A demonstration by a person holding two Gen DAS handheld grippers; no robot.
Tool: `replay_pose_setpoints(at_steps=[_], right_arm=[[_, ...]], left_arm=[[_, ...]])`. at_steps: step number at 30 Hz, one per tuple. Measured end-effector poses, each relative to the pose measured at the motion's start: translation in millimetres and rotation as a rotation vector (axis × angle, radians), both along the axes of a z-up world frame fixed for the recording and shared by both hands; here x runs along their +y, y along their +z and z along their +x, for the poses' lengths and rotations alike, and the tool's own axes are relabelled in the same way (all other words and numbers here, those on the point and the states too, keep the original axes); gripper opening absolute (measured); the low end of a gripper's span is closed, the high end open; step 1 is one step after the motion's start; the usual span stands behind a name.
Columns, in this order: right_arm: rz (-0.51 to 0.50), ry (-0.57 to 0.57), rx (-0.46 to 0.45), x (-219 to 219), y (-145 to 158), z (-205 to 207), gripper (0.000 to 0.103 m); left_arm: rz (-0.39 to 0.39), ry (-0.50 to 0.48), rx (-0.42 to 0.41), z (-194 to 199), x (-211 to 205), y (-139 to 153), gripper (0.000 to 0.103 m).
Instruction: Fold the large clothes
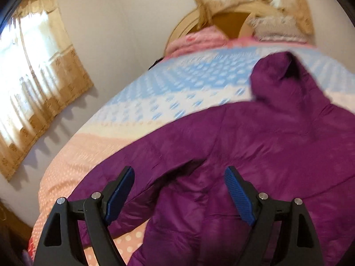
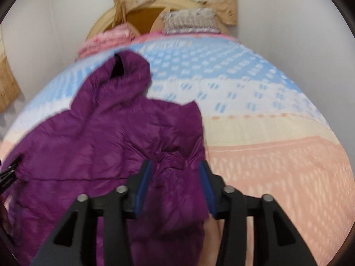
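A purple puffer jacket (image 1: 244, 155) (image 2: 88, 150) lies spread on the bed, its hood (image 1: 281, 75) (image 2: 126, 77) toward the headboard. My left gripper (image 1: 179, 175) hovers open over the jacket's near left part, close to a sleeve, with nothing between its blue pads. My right gripper (image 2: 175, 163) is at the jacket's right edge. A bunched fold of purple fabric fills the gap between its pads and touches both. The fabric there is gathered into wrinkles and lies folded inward over the jacket's body.
The bedspread (image 1: 177, 84) (image 2: 266, 155) is blue-and-white at the far end and peach near me. At the wooden headboard (image 2: 142, 17) sit a grey pillow (image 2: 190, 20) and a pink folded blanket (image 2: 104, 42). A curtained window (image 1: 33, 77) is on the left wall.
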State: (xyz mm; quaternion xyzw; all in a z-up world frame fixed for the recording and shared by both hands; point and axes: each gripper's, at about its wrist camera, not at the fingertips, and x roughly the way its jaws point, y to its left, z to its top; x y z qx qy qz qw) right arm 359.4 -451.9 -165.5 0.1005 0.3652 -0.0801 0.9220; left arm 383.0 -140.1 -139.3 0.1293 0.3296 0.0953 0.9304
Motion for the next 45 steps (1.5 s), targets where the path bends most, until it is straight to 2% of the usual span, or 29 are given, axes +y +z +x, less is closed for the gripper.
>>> replay_pose_setpoints(at_steps=[4,6,8,11,13,16,19,23,26,29,32,36,38,39,40,41,42,43,45], right_arm=[[-0.02,0.095,0.042,32,-14,-4,0.052],[-0.028,0.107,0.102,40,-38,0,0.046],[-0.028,0.099,0.136,41,-62,3,0.045],[-0.046,0.104,0.14,45,-57,3,0.045],[-0.019,0.115,0.128,41,-44,1,0.041],[-0.01,0.081,0.019,29,-10,-3,0.041],[-0.024,-0.002,-0.059,13,10,21,0.041],[-0.013,-0.02,-0.034,3,-3,66,0.041],[-0.062,0.014,0.06,8,-36,95,0.041],[-0.044,0.017,0.113,2,-61,96,0.042],[-0.041,0.019,0.095,0,-59,93,0.042],[-0.037,0.02,0.108,0,-57,91,0.042],[-0.026,0.008,0.119,-1,-47,84,0.046],[0.021,0.005,0.108,-3,-39,74,0.054],[0.067,0.013,0.093,-3,-31,64,0.06],[0.085,0.02,0.076,-1,-26,55,0.07],[0.084,0.024,0.042,4,-19,39,0.074],[0.066,0.043,0.029,13,-17,27,0.074],[0.035,0.095,0.044,30,-24,14,0.074]], left_arm=[[0.017,-0.044,0.046,5,-21,-18,0.086],[0.048,-0.044,0.087,10,-27,-39,0.086],[0.059,-0.044,0.134,15,-28,-59,0.086],[0.043,-0.044,0.132,14,-26,-51,0.086],[0.018,-0.06,0.132,12,-21,-39,0.086],[-0.073,-0.052,0.054,15,-9,-10,0.086],[-0.078,-0.022,0.059,38,-8,-9,0.088],[-0.046,0.006,0.153,64,-14,-42,0.088],[-0.022,0.007,0.152,67,-18,-57,0.088],[-0.018,0.004,0.142,65,-19,-58,0.089],[-0.024,0.023,0.14,66,-16,-61,0.093],[-0.002,0.026,0.132,65,-19,-61,0.094],[-0.046,0.028,0.159,62,-9,-54,0.094],[-0.105,0.044,0.179,57,2,-47,0.094],[-0.171,0.039,0.175,48,12,-37,0.094],[-0.221,0.02,0.145,37,19,-27,0.094],[-0.23,0.005,0.106,25,23,-18,0.094],[-0.216,-0.005,0.079,16,23,-14,0.094],[-0.161,-0.034,0.069,9,15,-19,0.094]])
